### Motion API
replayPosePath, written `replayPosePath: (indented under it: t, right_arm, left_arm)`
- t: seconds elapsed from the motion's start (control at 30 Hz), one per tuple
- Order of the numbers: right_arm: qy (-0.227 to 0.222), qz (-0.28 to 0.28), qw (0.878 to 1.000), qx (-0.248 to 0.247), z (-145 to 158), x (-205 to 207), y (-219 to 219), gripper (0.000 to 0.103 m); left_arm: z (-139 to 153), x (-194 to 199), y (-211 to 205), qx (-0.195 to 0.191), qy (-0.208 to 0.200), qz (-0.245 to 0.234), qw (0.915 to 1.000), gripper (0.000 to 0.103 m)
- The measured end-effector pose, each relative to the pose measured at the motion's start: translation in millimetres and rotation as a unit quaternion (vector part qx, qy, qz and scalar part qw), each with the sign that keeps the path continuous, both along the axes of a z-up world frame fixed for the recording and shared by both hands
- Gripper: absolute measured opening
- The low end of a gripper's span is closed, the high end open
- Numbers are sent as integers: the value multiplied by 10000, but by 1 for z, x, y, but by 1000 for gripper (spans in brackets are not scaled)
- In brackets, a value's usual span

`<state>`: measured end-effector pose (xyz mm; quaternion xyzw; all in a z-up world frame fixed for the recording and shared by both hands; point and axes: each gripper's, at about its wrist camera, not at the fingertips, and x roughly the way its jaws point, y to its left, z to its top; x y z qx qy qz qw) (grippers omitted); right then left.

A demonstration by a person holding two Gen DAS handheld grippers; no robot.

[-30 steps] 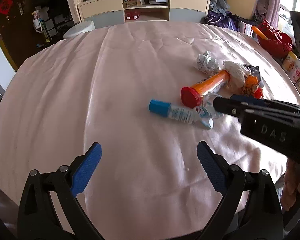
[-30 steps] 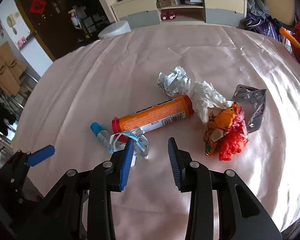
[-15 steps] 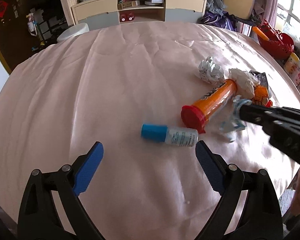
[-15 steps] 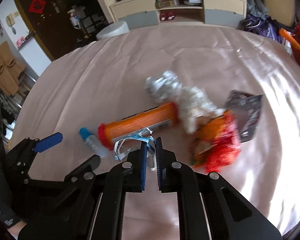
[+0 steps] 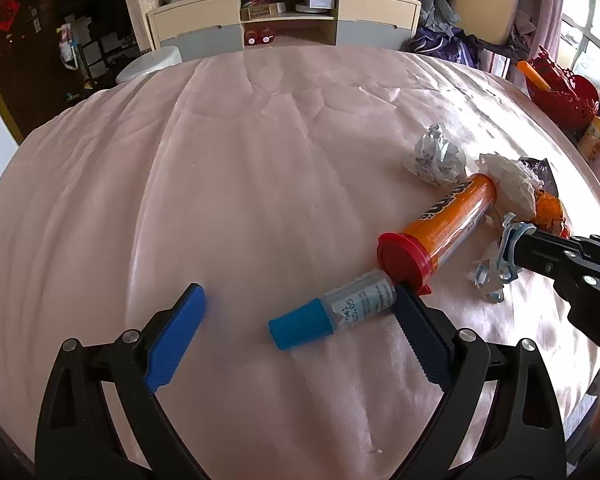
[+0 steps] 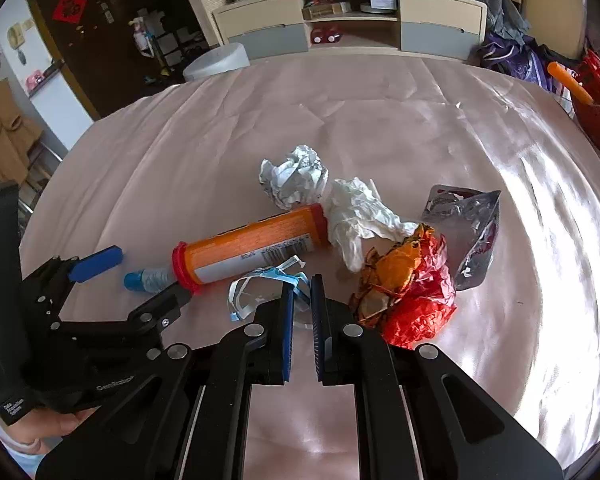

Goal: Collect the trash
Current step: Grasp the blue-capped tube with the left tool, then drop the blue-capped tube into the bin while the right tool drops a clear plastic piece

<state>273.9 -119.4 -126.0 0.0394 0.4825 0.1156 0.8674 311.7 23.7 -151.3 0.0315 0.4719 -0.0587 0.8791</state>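
Only the right wrist view shows the crinkled foil pouch [image 6: 470, 236] whole, at 3 o'clock on the pink satin counter [image 6: 380, 128]. The right tool [image 6: 301, 292] is clenched on a curled blue-white strip [image 6: 268, 280]. The left tool [image 5: 296, 320] stands released around a blue-capped vial [image 5: 332, 314] touching the orange tube [image 5: 444, 220].

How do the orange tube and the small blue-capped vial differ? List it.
The orange tube is clearly bigger than the vial. The tube has a red cap and orange body; the vial has a blue cap and clear, labelled body. The vial lies between the open left gripper's fingers; the tube lies beyond them. Both lie on their sides on the pink cloth.
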Motion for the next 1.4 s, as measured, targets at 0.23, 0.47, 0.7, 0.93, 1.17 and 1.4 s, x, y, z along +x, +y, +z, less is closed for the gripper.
replayPosePath:
  t: [0.23,0.47,0.7,0.93,1.17,1.4]
  right_arm:
    - [-72,1,10000,-40,6,2,1,10]
    - [-53,-34,10000,-55,4,1,-3,10]
    - [-63,-43,10000,-24,5,-5,-7,10]
    - [-87,-47,10000,-2,13,-19,-9,10]
    - [-84,7,10000,15,26,-46,-7,10]
    - [-134,2,9999,99,42,-84,-7,10]
  left_arm:
    - [-1,2,-5,-2,10,68,10000,94]
    - [1,4,-6,2,-91,108,9999,80]
    - [6,-5,-2,32,-79,61,9999,55]
    - [7,-26,-5,69,-64,-146,9998,54]
    - [11,-56,-13,67,211,-323,9992,20]
    - [11,-90,-19,205,207,-343,9990,20]
